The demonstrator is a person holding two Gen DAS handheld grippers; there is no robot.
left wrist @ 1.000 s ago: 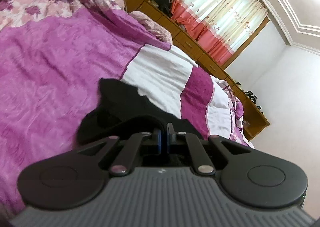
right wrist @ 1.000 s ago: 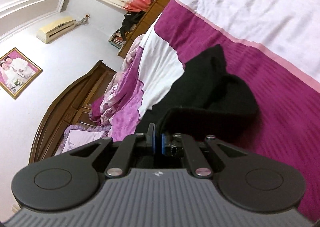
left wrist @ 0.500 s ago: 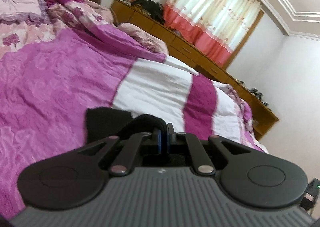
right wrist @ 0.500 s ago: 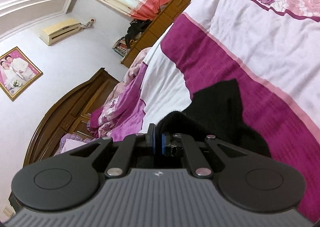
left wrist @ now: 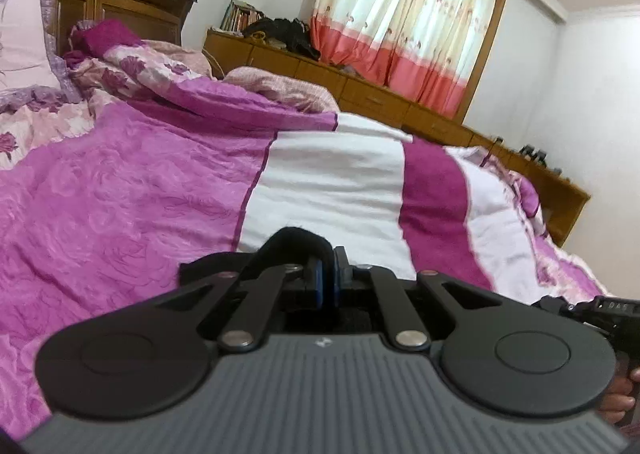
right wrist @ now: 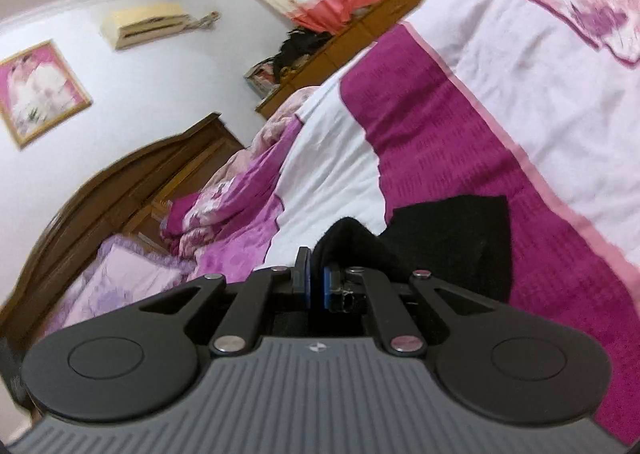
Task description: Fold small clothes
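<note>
your left gripper point(left wrist: 327, 278) has its blue pads pinched together on the edge of the black garment point(left wrist: 294, 244), which humps up in a dark loop just ahead of the fingertips and trails off to the left over the magenta bedspread point(left wrist: 120, 214). your right gripper point(right wrist: 317, 282) is likewise clamped on the same black cloth, a fold of it bunched between the blue pads, while the rest of the garment lies flat on the bed to the right, a squarish black patch resting across the dark magenta stripe point(right wrist: 440, 126) beside the white band. in the left view the other tool and a bit of your hand point(left wrist: 618, 398) show at the right edge. beyond the bed you can see the wooden headboard point(left wrist: 100, 2), a low wooden dresser point(left wrist: 360, 90) and coral-and-cream curtains point(left wrist: 404, 26). the right view is somewhat blurred.
</note>
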